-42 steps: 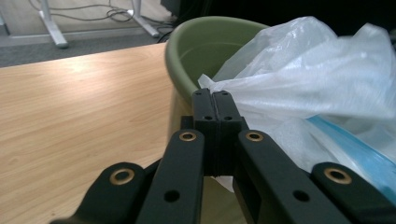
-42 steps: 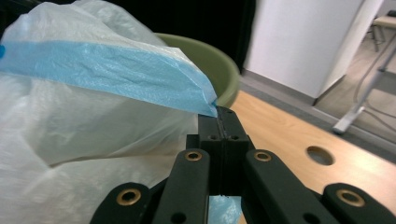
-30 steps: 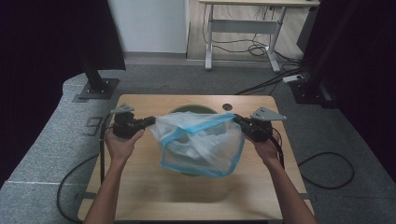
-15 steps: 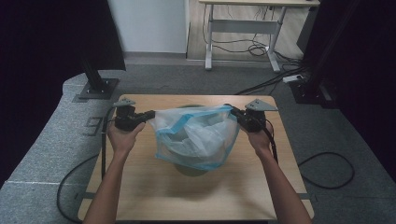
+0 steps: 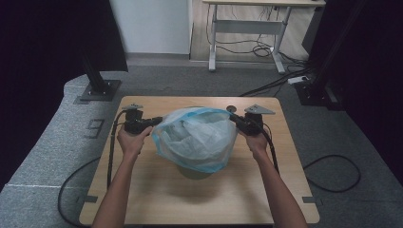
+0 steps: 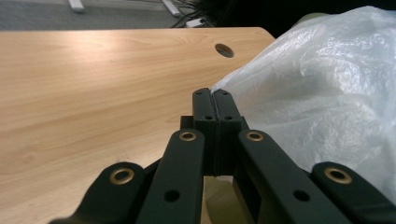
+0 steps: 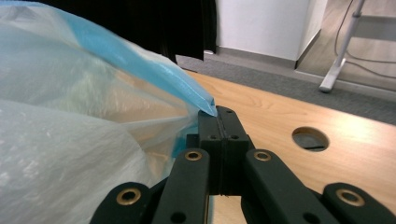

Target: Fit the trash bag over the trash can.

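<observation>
A translucent plastic bag [image 5: 197,137] with a blue rim hangs spread between my two grippers over the middle of the wooden table [image 5: 157,190]. My left gripper [image 5: 154,120] is shut on the bag's left edge; its jaws [image 6: 215,100] are pressed together on the white film [image 6: 317,93]. My right gripper [image 5: 234,118] is shut on the right edge, pinching the blue rim [image 7: 154,65] at its jaw tips [image 7: 219,116]. Under the bag a round olive-green thing [image 5: 194,172] shows partly on the table.
A round cable hole [image 5: 231,109] lies in the table near the right gripper. Black cables trail from both grippers off the table sides. Dark stands [image 5: 97,88] and a desk frame [image 5: 247,28] stand on the grey floor beyond the table.
The bag has been lowered and drawn toward the person, sagging down over the round thing. Both grippers moved slightly nearer the table, still holding the bag's edges.
</observation>
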`<control>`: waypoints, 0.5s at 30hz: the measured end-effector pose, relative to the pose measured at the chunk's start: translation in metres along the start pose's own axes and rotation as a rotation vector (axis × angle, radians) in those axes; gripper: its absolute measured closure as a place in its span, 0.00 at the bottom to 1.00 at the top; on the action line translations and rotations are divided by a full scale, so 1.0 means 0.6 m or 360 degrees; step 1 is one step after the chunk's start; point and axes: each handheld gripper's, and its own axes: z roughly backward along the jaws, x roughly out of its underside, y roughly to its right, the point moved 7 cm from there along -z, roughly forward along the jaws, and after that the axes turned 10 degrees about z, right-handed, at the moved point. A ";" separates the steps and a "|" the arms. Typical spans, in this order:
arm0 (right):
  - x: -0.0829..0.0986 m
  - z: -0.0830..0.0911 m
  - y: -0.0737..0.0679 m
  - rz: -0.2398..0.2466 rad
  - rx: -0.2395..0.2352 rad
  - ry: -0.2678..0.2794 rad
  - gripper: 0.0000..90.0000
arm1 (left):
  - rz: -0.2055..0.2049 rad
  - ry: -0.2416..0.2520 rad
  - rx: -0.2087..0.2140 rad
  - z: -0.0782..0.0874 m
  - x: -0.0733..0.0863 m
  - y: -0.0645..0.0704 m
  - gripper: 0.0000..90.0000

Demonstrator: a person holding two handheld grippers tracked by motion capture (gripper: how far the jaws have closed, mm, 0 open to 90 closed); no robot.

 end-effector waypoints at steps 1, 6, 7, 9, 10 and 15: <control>0.003 -0.003 -0.001 -0.0002 -0.0006 -0.0011 0.98 | 0.0000 -0.0004 0.0004 -0.003 0.001 -0.001 1.00; 0.021 -0.017 -0.007 -0.0027 -0.0037 -0.0075 0.98 | -0.0009 -0.0038 -0.0010 -0.018 0.009 -0.005 1.00; 0.025 -0.020 -0.009 -0.0037 -0.0047 -0.0081 0.98 | -0.0013 -0.0053 -0.0023 -0.024 0.014 -0.007 1.00; 0.033 -0.024 -0.015 -0.0038 -0.0059 -0.0110 0.98 | -0.0038 -0.0119 -0.0061 -0.037 0.025 -0.009 1.00; 0.040 -0.028 -0.018 -0.0039 -0.0066 -0.0143 0.99 | -0.0044 -0.0130 -0.0065 -0.041 0.028 -0.009 1.00; 0.055 -0.030 -0.022 -0.0068 -0.0078 -0.0156 0.99 | -0.0027 -0.0139 -0.0038 -0.047 0.039 -0.008 1.00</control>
